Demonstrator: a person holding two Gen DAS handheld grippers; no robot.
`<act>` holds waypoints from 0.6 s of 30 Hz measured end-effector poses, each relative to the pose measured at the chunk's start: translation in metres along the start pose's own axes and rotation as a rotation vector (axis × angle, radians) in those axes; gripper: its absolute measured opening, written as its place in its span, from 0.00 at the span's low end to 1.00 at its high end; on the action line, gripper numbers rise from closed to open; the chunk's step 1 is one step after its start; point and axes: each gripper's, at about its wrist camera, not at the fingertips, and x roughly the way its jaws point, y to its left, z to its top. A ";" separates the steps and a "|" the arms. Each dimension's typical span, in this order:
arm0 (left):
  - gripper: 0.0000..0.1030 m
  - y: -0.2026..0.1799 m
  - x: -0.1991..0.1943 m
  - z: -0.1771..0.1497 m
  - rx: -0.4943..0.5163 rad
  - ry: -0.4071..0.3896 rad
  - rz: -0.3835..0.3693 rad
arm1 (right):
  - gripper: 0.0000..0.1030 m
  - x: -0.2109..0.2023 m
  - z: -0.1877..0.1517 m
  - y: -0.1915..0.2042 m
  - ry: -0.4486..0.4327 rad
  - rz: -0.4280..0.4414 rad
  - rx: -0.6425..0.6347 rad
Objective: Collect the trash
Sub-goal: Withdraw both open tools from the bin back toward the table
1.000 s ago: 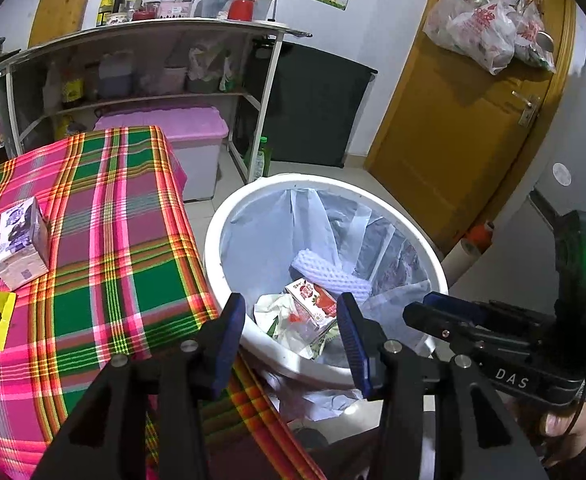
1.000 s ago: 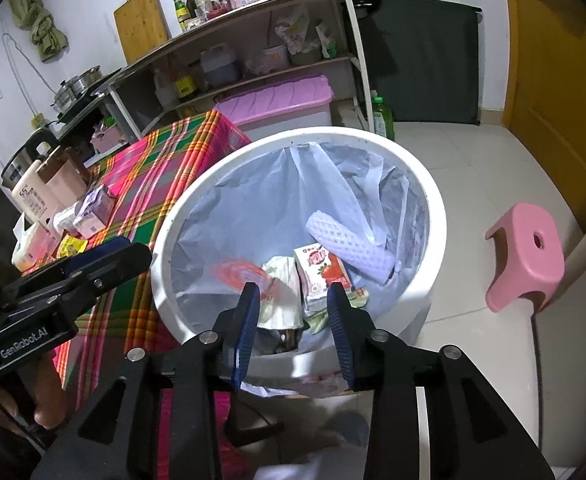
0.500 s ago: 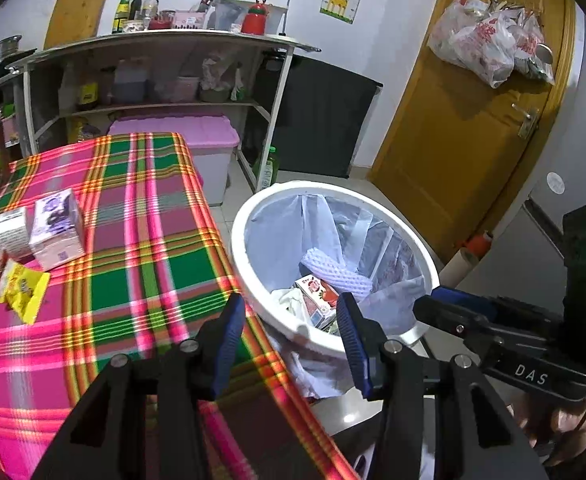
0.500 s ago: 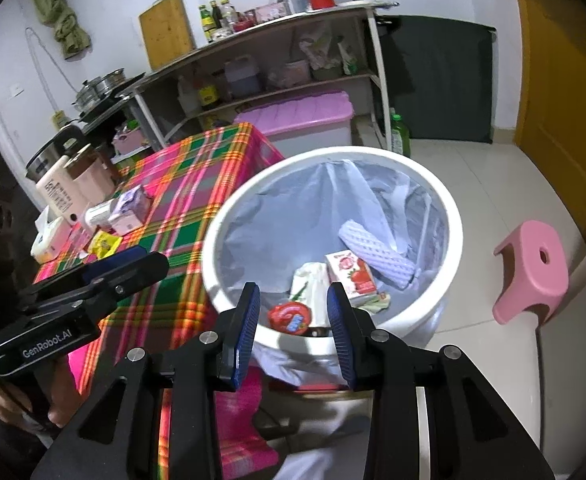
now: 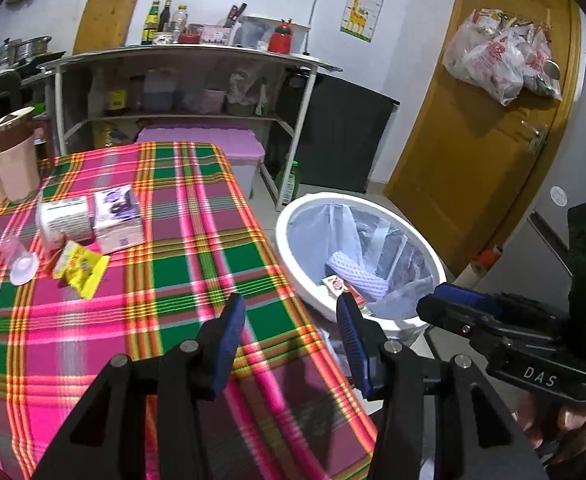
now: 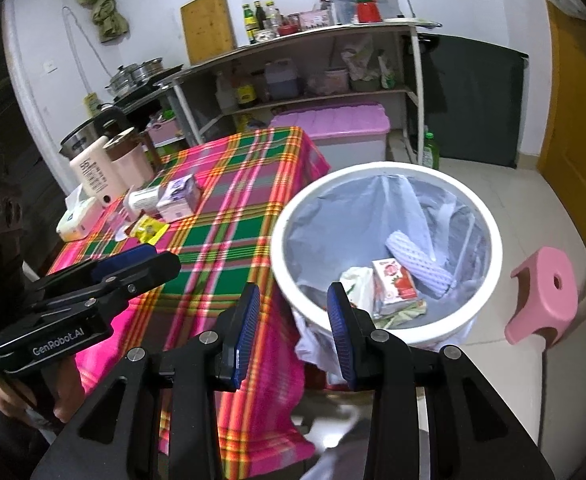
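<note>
Both grippers, left gripper (image 5: 291, 320) and right gripper (image 6: 293, 312), are spread apart and hold nothing, above the plaid table's (image 5: 181, 240) edge beside a white trash bin (image 6: 489, 240); a yellow wrapper (image 5: 79, 268) lies near the table's far left side.

— What has changed since a second ago?
— Both views pulled back: the white plastic-lined trash bin (image 5: 357, 256) went from frame centre to centre-right. A round red wrapper fell in, now hidden.
— Table?
— The plaid cloth (image 6: 229, 216) shows more.
</note>
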 end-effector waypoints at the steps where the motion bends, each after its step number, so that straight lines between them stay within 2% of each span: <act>1: 0.48 0.003 -0.002 -0.001 -0.004 -0.002 0.004 | 0.35 0.000 0.000 0.003 0.000 0.003 -0.005; 18: 0.48 0.039 -0.025 -0.020 -0.068 -0.018 0.094 | 0.35 0.005 -0.006 0.032 0.015 0.075 -0.052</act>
